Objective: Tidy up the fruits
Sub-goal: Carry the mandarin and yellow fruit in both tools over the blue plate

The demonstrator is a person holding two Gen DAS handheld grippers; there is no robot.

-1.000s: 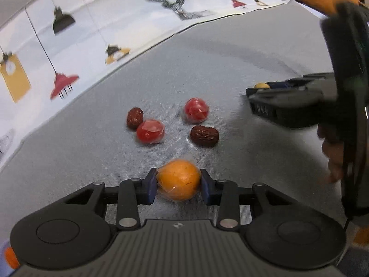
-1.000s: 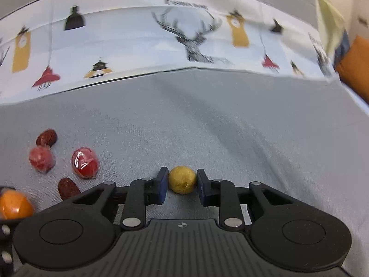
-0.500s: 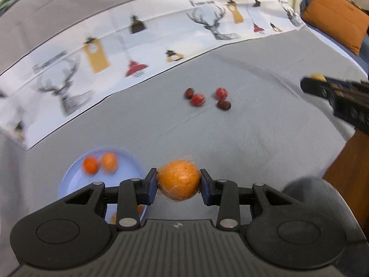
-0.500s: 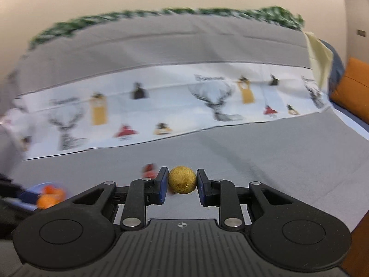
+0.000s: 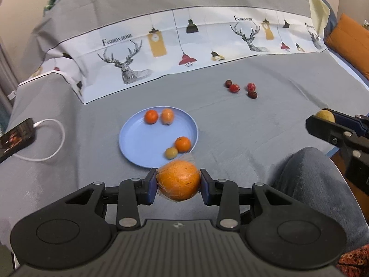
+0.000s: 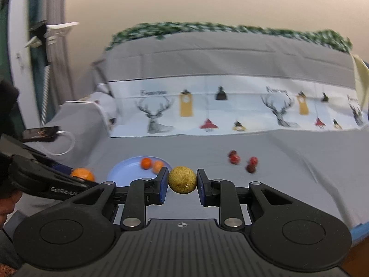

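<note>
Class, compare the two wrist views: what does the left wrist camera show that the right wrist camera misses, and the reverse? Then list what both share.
Left wrist only: an orange cushion, a grey-clad knee, and two near-edge fruits on the blue plate.

Right wrist only: the wall and curtain.

Both: wrapped orange in the left tongs, yellow-brown fruit in the right tongs, red fruits, phone.
</note>
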